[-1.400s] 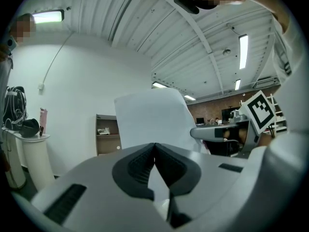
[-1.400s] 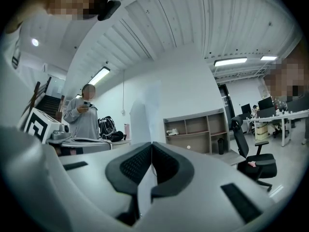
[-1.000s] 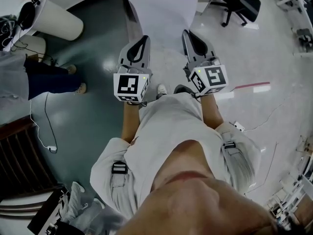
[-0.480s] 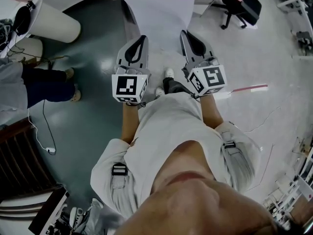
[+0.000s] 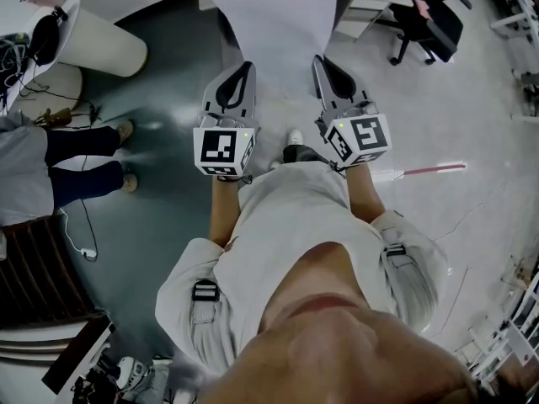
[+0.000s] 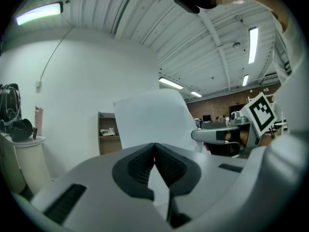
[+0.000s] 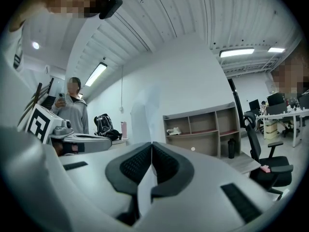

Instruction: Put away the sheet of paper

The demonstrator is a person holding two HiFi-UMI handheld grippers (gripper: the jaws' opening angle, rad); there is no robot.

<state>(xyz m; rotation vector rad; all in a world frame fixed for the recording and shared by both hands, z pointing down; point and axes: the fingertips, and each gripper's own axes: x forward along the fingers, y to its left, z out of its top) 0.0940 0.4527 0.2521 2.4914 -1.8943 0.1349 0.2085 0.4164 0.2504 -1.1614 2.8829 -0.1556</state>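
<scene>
Evidently left hand-held gripper and right hand-held gripper clamp the sheet of paper, corners hidden.

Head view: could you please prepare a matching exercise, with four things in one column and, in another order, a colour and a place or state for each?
Things:
1 paper
2 chair
3 strip
4 pedestal

Descriptions:
A black, upper right
B white, clamped by the left gripper and the right gripper
C red and white, on the floor at right
D cream, upper left

Pairs: 1-B, 2-A, 3-C, 4-D
</scene>
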